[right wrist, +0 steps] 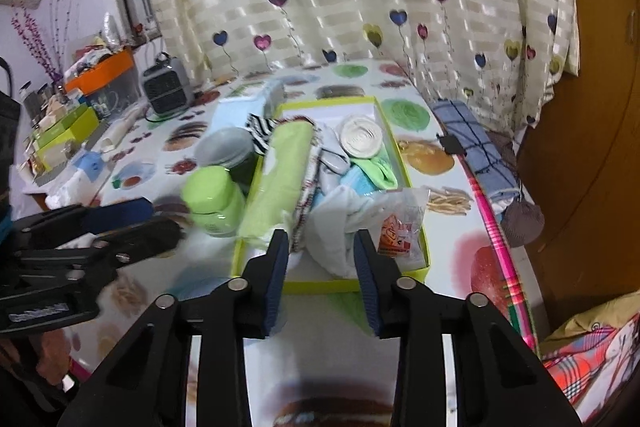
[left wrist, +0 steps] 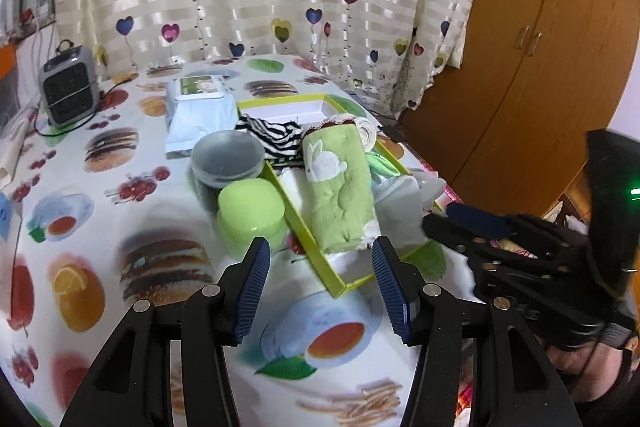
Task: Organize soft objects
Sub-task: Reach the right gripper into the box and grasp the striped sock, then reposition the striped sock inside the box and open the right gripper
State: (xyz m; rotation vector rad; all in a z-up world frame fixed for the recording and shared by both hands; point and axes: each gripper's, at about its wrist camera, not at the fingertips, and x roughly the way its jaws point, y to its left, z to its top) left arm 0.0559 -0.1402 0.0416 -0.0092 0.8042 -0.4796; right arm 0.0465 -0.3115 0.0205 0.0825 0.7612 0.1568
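While both grippers are hovering open and empty | left gripper (left wrist: 320, 279), right gripper (right wrist: 322, 279) | green towel (left wrist: 340, 195) is lying rolled in yellow box (left wrist: 304, 227) | green jar (left wrist: 250, 215) is standing just beside it.

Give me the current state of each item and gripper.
left gripper: open, empty
right gripper: open, empty
green box: open, holding soft items
green towel: rolled, lying in the box
green jar: lidded, upright
grey jar: lidded, upright
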